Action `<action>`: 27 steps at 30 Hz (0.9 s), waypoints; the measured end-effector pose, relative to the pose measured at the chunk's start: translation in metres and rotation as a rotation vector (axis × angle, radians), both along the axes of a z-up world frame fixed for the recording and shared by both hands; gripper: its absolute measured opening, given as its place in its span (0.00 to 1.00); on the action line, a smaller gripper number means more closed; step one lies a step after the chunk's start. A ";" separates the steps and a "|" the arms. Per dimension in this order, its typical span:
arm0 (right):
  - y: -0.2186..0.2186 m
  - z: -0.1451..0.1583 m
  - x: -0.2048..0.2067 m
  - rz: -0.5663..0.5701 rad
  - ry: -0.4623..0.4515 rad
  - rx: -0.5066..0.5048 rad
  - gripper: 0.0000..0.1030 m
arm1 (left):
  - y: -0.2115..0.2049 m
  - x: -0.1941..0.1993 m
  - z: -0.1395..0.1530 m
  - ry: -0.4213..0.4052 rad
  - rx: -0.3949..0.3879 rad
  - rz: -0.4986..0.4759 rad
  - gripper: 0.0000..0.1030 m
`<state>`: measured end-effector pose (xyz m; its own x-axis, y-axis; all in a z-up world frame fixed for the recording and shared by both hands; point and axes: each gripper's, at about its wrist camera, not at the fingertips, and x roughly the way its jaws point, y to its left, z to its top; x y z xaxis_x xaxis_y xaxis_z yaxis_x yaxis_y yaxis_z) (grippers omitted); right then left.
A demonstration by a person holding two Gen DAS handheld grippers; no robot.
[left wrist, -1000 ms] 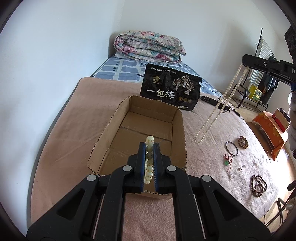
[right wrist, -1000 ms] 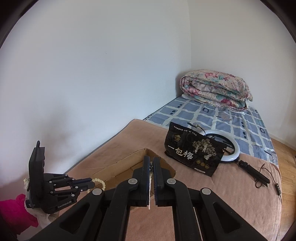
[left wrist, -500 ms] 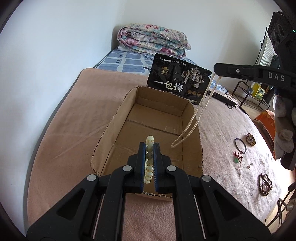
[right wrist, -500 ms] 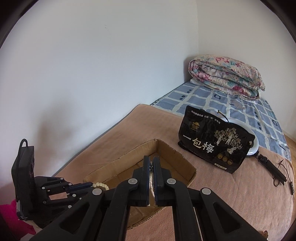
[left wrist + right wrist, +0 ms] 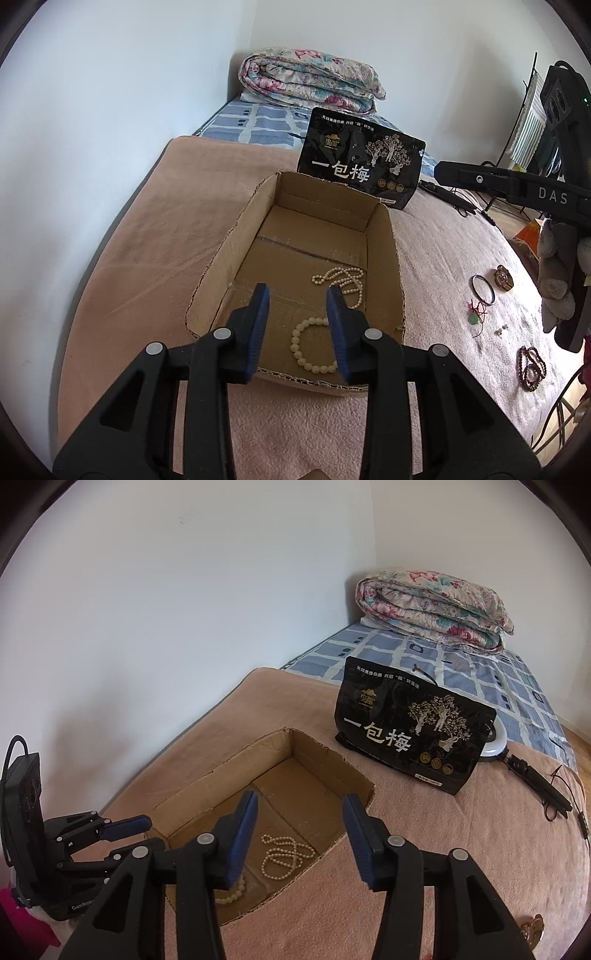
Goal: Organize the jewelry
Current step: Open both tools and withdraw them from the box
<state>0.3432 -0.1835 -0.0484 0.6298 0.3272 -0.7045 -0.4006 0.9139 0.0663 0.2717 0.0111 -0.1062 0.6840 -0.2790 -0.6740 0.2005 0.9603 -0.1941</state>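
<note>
Both loads just released: left gripper (image 5: 297, 325) and right gripper (image 5: 300, 834) opening, jaws apart, nothing between; cream bead bracelet (image 5: 309, 347) now near cardboard box (image 5: 384, 236) front edge, pearl necklace (image 5: 284, 856) heaped beside, by right wall; remaining jewelry next

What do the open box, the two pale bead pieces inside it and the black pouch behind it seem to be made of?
Box: brown corrugated cardboard, matte; fluting shows along its torn rim. Bracelet: large cream beads with a soft sheen, perhaps jade-like stone or plastic. Necklace: small whitish beads, pearl or imitation, unclear which. Pouch: black printed plastic film, slightly glossy.
</note>
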 end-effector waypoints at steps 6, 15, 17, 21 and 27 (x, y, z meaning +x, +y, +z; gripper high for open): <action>-0.018 0.008 -0.010 -0.039 -0.003 0.003 0.63 | -0.005 -0.009 0.010 -0.013 0.011 -0.007 0.31; -0.048 0.022 -0.038 -0.087 -0.025 -0.039 0.87 | -0.019 -0.026 0.026 -0.037 0.015 -0.033 0.31; -0.056 0.025 -0.047 -0.092 -0.028 -0.061 0.89 | -0.024 -0.030 0.028 -0.042 0.019 -0.046 0.31; -0.077 0.027 -0.067 -0.115 -0.039 -0.115 0.94 | -0.036 -0.035 0.029 -0.040 0.007 -0.076 0.31; -0.125 0.030 -0.101 -0.192 -0.053 -0.121 1.00 | -0.060 -0.042 0.030 -0.038 -0.026 -0.133 0.38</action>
<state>0.2417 -0.3084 -0.0188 0.7095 0.1127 -0.6956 -0.2183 0.9737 -0.0648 0.2301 -0.0494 -0.0766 0.6645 -0.3859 -0.6399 0.3334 0.9195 -0.2083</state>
